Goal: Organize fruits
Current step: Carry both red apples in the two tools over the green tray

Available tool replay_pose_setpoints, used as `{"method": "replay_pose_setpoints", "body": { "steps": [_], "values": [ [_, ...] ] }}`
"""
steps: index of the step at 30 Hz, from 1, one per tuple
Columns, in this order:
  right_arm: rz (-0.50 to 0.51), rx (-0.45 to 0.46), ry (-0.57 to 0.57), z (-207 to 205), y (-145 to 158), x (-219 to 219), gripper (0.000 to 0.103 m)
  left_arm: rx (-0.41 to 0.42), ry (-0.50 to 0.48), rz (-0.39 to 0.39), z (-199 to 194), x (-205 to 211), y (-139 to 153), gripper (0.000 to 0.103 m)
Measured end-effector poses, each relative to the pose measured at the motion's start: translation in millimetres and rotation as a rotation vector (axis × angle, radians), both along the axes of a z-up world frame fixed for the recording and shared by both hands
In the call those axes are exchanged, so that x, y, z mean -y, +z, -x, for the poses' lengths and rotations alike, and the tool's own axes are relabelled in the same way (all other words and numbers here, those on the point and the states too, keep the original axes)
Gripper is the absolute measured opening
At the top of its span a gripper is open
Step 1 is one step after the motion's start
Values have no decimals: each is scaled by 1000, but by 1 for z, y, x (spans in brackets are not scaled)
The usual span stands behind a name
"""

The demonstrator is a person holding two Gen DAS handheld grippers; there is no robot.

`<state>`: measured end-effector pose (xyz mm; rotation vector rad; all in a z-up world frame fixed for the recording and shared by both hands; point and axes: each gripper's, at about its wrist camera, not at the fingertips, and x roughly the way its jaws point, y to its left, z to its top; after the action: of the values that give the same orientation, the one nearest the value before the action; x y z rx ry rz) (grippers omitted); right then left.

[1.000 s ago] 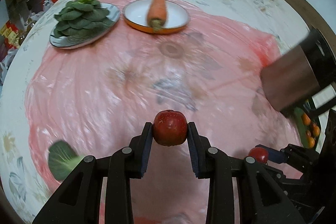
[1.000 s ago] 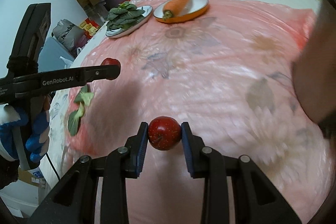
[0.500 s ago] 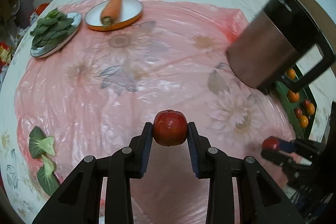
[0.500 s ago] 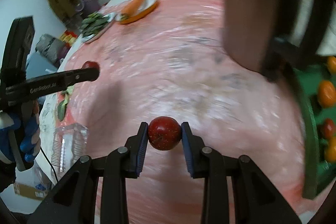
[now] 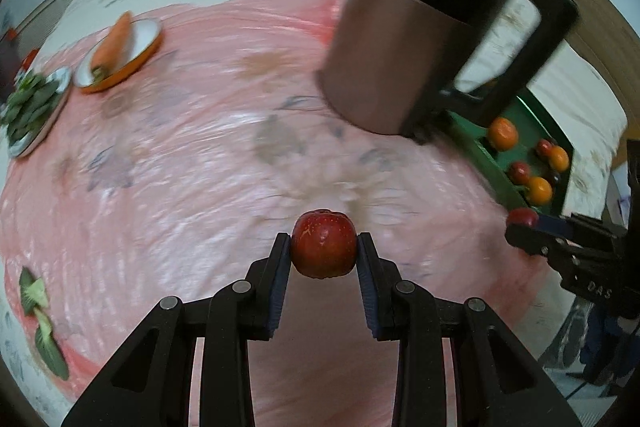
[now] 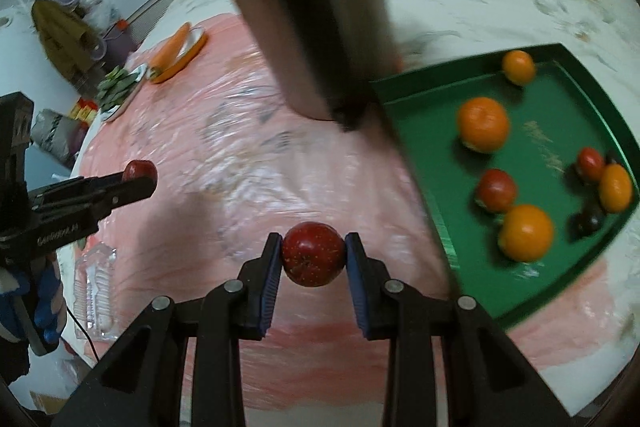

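Observation:
My left gripper point(image 5: 323, 247) is shut on a small red apple point(image 5: 323, 249), held above the pink floral tablecloth point(image 5: 180, 163). My right gripper point(image 6: 313, 254) is shut on a second red apple point(image 6: 313, 254). In the right wrist view a green tray point(image 6: 432, 115) lies to the right, holding several oranges point(image 6: 483, 123) and small red fruits point(image 6: 496, 190). The same green tray point(image 5: 484, 163) shows at the right of the left wrist view. Each gripper appears in the other's view: the right gripper point(image 5: 524, 223) at the right edge, the left gripper point(image 6: 138, 179) at the left.
A tall copper-and-black jug point(image 5: 404, 39) stands beside the tray's far corner. A carrot point(image 5: 114, 43) lies on an orange-rimmed plate point(image 5: 150, 35), beside a plate of greens point(image 5: 30, 107). Loose green leaves point(image 5: 40, 323) lie near the cloth's left edge. A clear plastic container point(image 6: 96, 291) sits at lower left.
Both grippers, each still holding its apple, have swept to the right across the table. The jug and the green tray of fruit have come into close view; the plates have drifted far left.

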<state>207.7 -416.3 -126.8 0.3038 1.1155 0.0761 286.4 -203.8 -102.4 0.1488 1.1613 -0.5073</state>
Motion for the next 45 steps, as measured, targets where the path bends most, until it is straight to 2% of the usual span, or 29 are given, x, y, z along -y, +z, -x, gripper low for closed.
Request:
{"method": "replay_pose_setpoints", "body": {
  "steps": [23, 31, 45],
  "values": [
    [81, 14, -190, 30, 9, 116, 24, 16, -258, 63, 42, 164, 13, 28],
    [102, 27, -203, 25, 9, 143, 24, 8, -311, 87, 40, 198, 10, 28],
    [146, 1, -191, 8, -15, 180, 23, -36, -372, 101, 44, 237, -11, 28]
  ]
}}
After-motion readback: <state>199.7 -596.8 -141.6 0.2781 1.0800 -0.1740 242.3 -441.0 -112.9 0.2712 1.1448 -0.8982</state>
